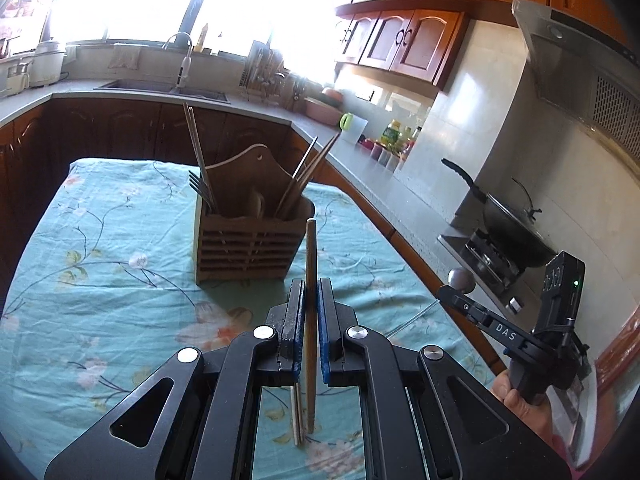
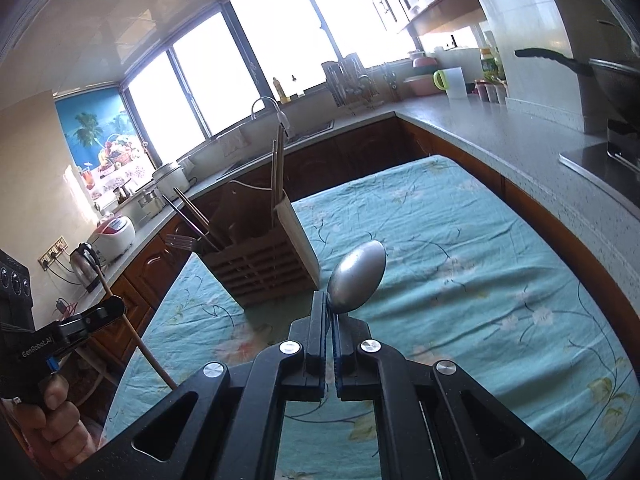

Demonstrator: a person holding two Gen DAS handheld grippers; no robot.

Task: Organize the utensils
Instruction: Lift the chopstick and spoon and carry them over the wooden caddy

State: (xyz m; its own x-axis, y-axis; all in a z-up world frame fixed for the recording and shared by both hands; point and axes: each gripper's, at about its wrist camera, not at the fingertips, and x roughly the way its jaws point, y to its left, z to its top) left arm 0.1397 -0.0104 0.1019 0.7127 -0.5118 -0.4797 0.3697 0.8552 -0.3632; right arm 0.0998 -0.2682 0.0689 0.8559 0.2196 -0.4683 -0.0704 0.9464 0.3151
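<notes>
A wooden utensil holder (image 1: pixel 248 248) (image 2: pixel 260 272) stands on the teal floral tablecloth (image 1: pixel 100 264); forks (image 1: pixel 200 188) and chopsticks (image 1: pixel 304 176) stick out of it. My left gripper (image 1: pixel 311 284) is shut on a wooden chopstick (image 1: pixel 311 264) that points up toward the holder's front. A thinner stick (image 1: pixel 297 416) shows beneath the jaws. My right gripper (image 2: pixel 331 300) is shut on the neck of a metal spoon (image 2: pixel 357 278), bowl up, just right of the holder. In the left wrist view the right gripper (image 1: pixel 452 292) hovers at the table's right edge.
A grey counter (image 1: pixel 360 168) wraps around the table, with a sink (image 1: pixel 160 88), a dish rack (image 1: pixel 264 76), jars and a white jug (image 1: pixel 354 126). A black wok (image 1: pixel 516 224) sits on the stove at right. A kettle (image 2: pixel 86 264) and rice cookers stand on the left counter.
</notes>
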